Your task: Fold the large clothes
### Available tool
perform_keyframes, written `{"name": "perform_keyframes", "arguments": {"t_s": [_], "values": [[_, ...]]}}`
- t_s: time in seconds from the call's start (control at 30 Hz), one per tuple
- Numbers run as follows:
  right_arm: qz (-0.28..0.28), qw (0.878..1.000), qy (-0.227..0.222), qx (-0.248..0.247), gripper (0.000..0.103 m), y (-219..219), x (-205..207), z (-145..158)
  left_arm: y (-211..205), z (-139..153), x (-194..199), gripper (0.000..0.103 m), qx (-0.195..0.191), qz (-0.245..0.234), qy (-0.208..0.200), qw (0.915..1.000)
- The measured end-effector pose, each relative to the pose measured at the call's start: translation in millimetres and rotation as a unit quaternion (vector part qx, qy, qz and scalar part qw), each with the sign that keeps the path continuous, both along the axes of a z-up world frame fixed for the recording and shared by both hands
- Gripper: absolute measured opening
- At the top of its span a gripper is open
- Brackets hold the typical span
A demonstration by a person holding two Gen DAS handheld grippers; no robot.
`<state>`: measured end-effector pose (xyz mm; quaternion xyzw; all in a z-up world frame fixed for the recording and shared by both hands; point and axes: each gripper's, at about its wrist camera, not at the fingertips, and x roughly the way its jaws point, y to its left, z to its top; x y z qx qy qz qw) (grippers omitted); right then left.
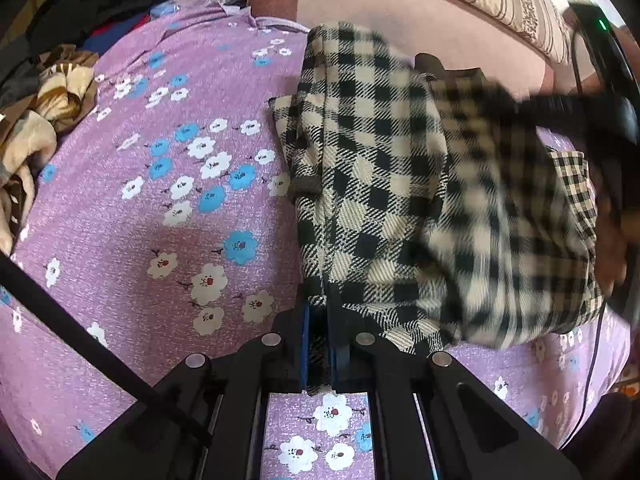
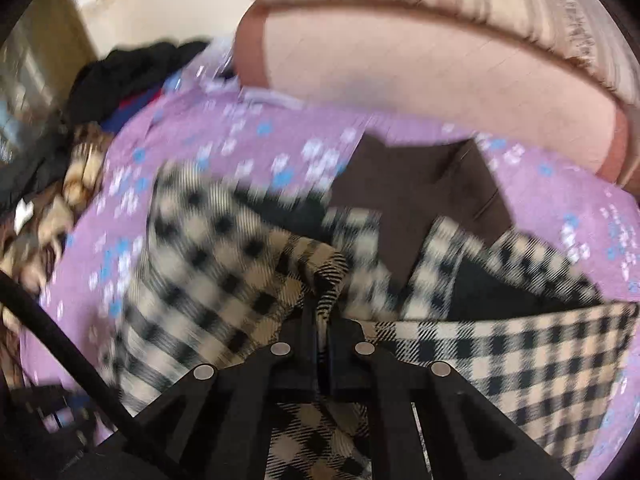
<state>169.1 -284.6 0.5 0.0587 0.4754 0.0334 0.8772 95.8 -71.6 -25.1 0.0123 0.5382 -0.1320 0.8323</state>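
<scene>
Checked coat (image 1: 372, 184) lies on the purple flowered bed sheet (image 1: 152, 216), partly lifted. Left gripper (image 1: 320, 320) is pinched tight on its near edge. Right gripper (image 2: 324, 312) is also squeezed closed on a fold of the cloth. Much of the right view is blurry. A brown lining (image 2: 416, 200) shows, half covered. Clothes pile (image 1: 48, 92) is cut off at the side.

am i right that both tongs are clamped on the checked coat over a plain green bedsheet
Not quite. Both the left tongs and right tongs are shut on the checked coat, but the bedsheet is purple with white and blue flowers, not plain green. The left wrist view shows it most clearly.
</scene>
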Motion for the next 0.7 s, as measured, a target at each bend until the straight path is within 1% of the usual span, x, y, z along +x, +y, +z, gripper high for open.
{"name": "perform_keyframes", "arguments": {"t_s": [0.03, 0.13, 0.2, 0.23, 0.27, 0.3, 0.33, 0.37, 0.4, 0.43, 0.47, 0.5, 0.57, 0.63, 0.67, 0.7], "values": [[-0.014, 1.000, -0.009, 0.003, 0.005, -6.0, 4.7, 5.3, 0.0, 0.9, -0.5, 0.007, 0.002, 0.000, -0.001, 1.0000], [-0.037, 0.999, -0.019, -0.016, 0.005, -8.2, 17.0, 11.2, -0.3, -1.5, 0.9, 0.007, 0.001, 0.005, 0.005, 1.0000], [-0.046, 0.998, -0.008, -0.029, 0.005, -7.3, 29.8, 1.9, -0.6, -4.6, 2.6, 0.007, 0.002, 0.008, 0.013, 0.9999], [-0.047, 0.998, 0.003, -0.033, 0.008, -7.3, 34.9, -3.5, -0.6, -6.3, 3.4, 0.007, 0.001, 0.008, 0.016, 0.9998], [-0.044, 0.998, 0.022, -0.033, 0.014, -9.1, 39.1, -12.1, -0.4, -7.2, 4.3, 0.007, 0.001, 0.008, 0.018, 0.9998], [-0.045, 0.998, 0.029, -0.033, 0.017, -11.4, 39.2, -14.8, 0.1, -7.3, 4.8, 0.007, 0.000, 0.008, 0.018, 0.9998], [-0.046, 0.998, 0.026, -0.027, 0.025, -14.7, 36.4, -12.1, 0.5, -7.9, 6.9, 0.007, 0.000, 0.008, 0.018, 0.9998], [-0.045, 0.999, 0.011, -0.007, 0.042, -23.4, 28.4, -2.4, 0.4, -8.1, 7.2, 0.008, 0.000, 0.007, 0.018, 0.9998], [-0.045, 0.999, -0.001, 0.010, 0.051, -32.6, 19.4, 7.3, 1.9, -9.1, 9.5, 0.008, 0.000, 0.007, 0.019, 0.9998], [-0.048, 0.999, -0.014, 0.019, 0.064, -43.1, 9.0, 18.6, 3.5, -10.2, 11.8, 0.008, -0.001, 0.008, 0.020, 0.9998], [-0.056, 0.998, -0.027, 0.019, 0.067, -54.9, -1.5, 27.8, 3.3, -10.3, 11.2, 0.008, 0.000, 0.008, 0.020, 0.9998], [-0.065, 0.997, -0.036, 0.013, 0.069, -65.6, -9.9, 35.6, 3.0, -10.6, 11.4, 0.008, 0.003, 0.007, 0.019, 0.9998], [-0.091, 0.995, -0.043, -0.026, 0.078, -95.6, -33.8, 45.8, 1.0, -10.3, 9.9, 0.008, 0.007, 0.008, 0.016, 0.9998], [-0.112, 0.991, -0.039, -0.056, 0.082, -120.2, -52.8, 43.9, -1.8, -9.6, 6.8, 0.008, 0.013, 0.009, 0.012, 0.9998], [-0.131, 0.988, -0.029, -0.075, 0.082, -137.4, -65.3, 36.7, -3.3, -9.2, 5.3, 0.008, 0.015, 0.009, 0.010, 0.9998], [-0.142, 0.986, -0.021, -0.080, 0.082, -148.0, -71.4, 31.3, -4.4, -9.3, 4.7, 0.008, 0.019, 0.009, 0.008, 0.9998]]}}
